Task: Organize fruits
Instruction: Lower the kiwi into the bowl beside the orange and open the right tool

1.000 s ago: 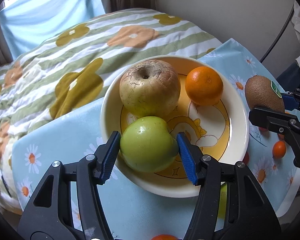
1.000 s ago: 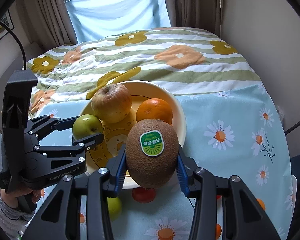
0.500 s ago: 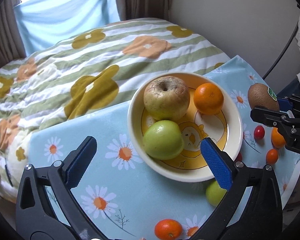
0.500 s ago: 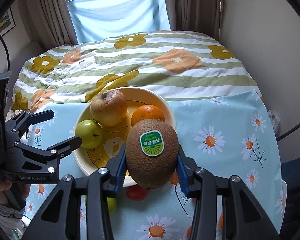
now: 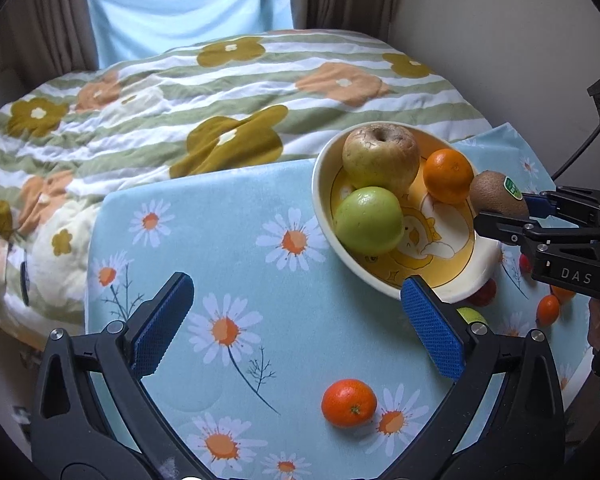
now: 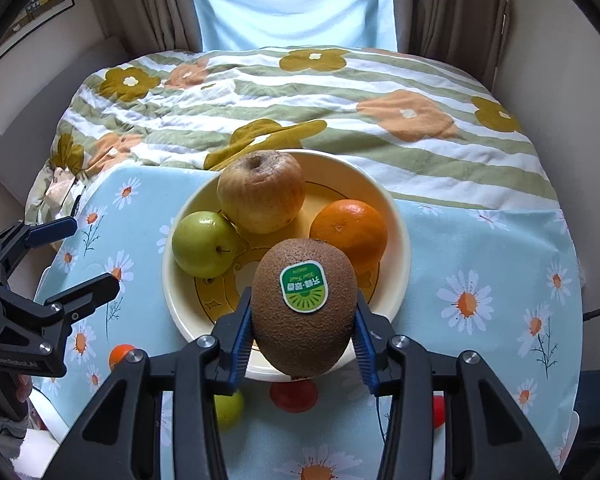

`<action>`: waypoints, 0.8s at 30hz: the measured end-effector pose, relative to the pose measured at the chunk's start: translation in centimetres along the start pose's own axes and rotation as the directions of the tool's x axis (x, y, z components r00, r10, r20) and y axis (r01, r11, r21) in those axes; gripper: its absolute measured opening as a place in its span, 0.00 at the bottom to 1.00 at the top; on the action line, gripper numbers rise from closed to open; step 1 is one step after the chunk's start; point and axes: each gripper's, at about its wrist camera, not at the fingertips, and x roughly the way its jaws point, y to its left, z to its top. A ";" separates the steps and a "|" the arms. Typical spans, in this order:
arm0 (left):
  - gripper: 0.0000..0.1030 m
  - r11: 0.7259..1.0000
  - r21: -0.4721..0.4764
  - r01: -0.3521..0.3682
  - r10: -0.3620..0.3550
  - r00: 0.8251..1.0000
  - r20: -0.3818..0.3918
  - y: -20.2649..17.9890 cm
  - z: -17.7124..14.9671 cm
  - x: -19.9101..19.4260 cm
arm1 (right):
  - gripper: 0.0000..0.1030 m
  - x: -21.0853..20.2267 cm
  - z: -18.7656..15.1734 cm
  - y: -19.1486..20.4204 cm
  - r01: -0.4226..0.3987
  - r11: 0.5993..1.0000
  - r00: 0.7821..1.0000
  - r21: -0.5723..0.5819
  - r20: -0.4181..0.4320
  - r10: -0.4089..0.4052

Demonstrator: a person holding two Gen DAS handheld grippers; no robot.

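Observation:
A cream and yellow bowl [image 6: 398,216] [image 5: 466,280] on the daisy cloth holds a wrinkled brown apple [image 6: 261,191], a green apple [image 6: 204,244] [image 5: 369,220] and an orange [image 6: 349,231]. My right gripper [image 6: 303,330] is shut on a brown kiwi [image 6: 305,306] with a green sticker, held over the bowl's near rim; the kiwi also shows in the left wrist view [image 5: 498,199]. My left gripper [image 5: 296,324] is open and empty, left of the bowl above the cloth. A small orange [image 5: 349,402] lies on the cloth near it.
Loose fruit lies on the cloth by the bowl's near side: a small green fruit [image 6: 229,407], a red one [image 6: 294,396], small oranges [image 5: 548,310]. A flowered striped quilt [image 6: 300,96] covers the bed behind. Walls and curtains close the back.
My left gripper let go of the green apple in the bowl, opened wide and drew back to the left. My right gripper brought the kiwi over the bowl's near rim.

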 end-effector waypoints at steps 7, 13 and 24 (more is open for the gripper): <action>1.00 0.999 -0.017 -0.043 0.042 0.999 -0.022 -0.1 -1.6 0.5 | 0.40 2.6 0.0 0.1 -0.034 0.998 0.998 -0.059 -0.061 0.030; 1.00 0.998 -0.047 -0.042 0.040 0.999 -0.036 -0.4 -2.1 1.1 | 0.40 3.7 -0.1 0.6 -0.041 0.994 0.996 -0.105 -0.083 0.032; 1.00 0.996 -0.054 -0.073 0.071 0.997 -0.034 -1.1 -2.3 -0.5 | 0.95 2.7 -0.5 0.0 -0.097 0.992 0.994 -0.077 -0.058 0.092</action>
